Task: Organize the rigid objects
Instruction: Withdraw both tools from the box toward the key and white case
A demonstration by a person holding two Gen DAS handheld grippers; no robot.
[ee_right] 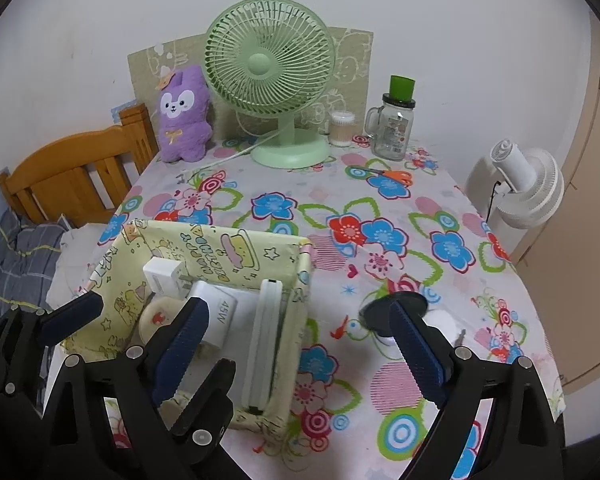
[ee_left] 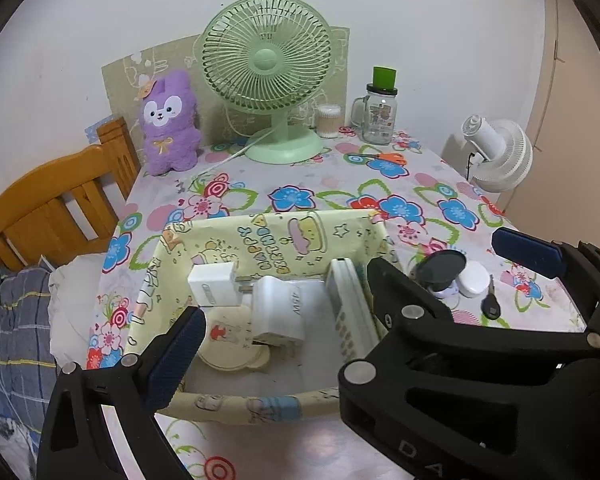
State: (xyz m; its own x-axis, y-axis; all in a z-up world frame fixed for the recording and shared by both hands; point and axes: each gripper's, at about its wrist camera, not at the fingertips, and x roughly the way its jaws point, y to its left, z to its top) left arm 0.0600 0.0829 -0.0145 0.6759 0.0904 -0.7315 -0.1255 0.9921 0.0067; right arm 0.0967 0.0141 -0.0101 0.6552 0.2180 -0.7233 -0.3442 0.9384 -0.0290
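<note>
A yellow cartoon-print fabric basket [ee_left: 260, 232] [ee_right: 204, 248] stands on the flowered table. It holds two white chargers [ee_left: 278, 312] [ee_right: 216, 312], a white remote [ee_left: 350, 312] [ee_right: 264, 344] and a round cream case [ee_left: 228, 340]. Right of the basket lie a dark round disc [ee_left: 440, 268] [ee_right: 392, 308], a white oval case [ee_left: 474, 278] and a black key [ee_left: 491, 306]. My left gripper [ee_left: 364, 308] is open over the basket's near side. My right gripper [ee_right: 300, 352] is open, its left finger over the basket and its right finger [ee_right: 418, 352] near the disc.
A green desk fan [ee_left: 266, 64], a purple plush rabbit [ee_left: 168, 120], a cotton swab tub [ee_left: 328, 120], a glass jar with a green lid [ee_left: 378, 114] and orange scissors [ee_left: 384, 157] stand at the back. A white fan [ee_left: 500, 152] is right, a wooden headboard [ee_left: 56, 196] left.
</note>
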